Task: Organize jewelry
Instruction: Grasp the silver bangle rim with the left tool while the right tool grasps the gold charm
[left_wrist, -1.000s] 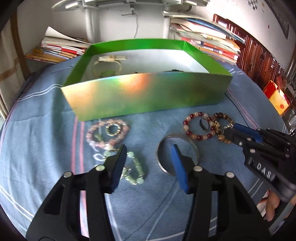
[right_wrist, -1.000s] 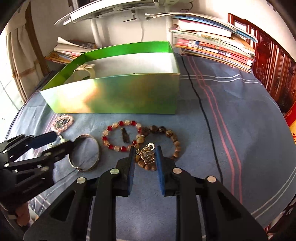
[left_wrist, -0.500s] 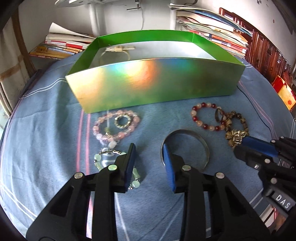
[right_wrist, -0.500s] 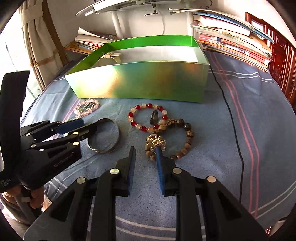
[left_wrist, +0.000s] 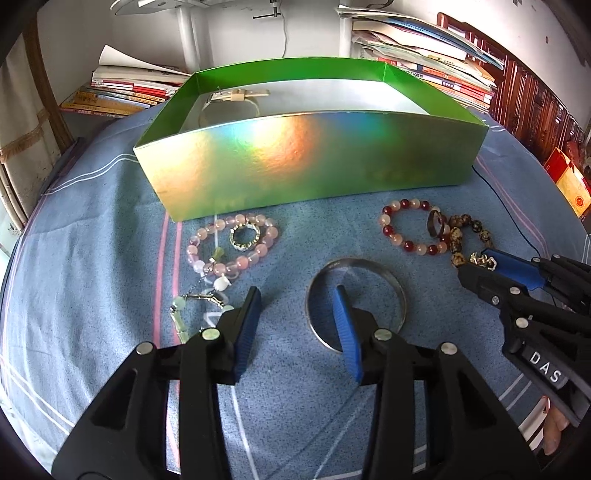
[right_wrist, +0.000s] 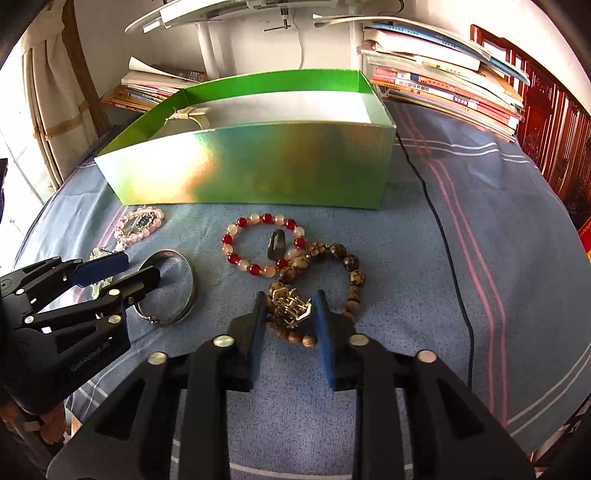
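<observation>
Loose jewelry lies on a blue striped cloth in front of a shiny green box (left_wrist: 295, 166) (right_wrist: 240, 173). My left gripper (left_wrist: 295, 299) (right_wrist: 140, 267) hangs low over the silver bangle (left_wrist: 399, 295) (right_wrist: 188, 291). Its jaws are opening, with the bangle's left rim between them and one finger inside the ring; the pads do not press on it. My right gripper (right_wrist: 289, 302) (left_wrist: 474, 263) is shut on the gold charm (right_wrist: 290, 310) of the brown bead bracelet (right_wrist: 354, 280) (left_wrist: 456, 236). A red-and-white bracelet (left_wrist: 388, 230) (right_wrist: 229, 240) encloses a dark ring (left_wrist: 434, 223).
A pink bead bracelet (left_wrist: 271, 232) around a gold ring (left_wrist: 243, 236) and a pale green bracelet (left_wrist: 179, 306) lie to the left. A tagged bangle (left_wrist: 236, 96) is in the box. Book stacks (right_wrist: 443, 85) stand behind. A black cable (right_wrist: 443, 240) crosses the cloth on the right.
The left jaws narrowed over the bangle's rim, then widened a little. The right gripper stays at the gold charm with the same gap.
</observation>
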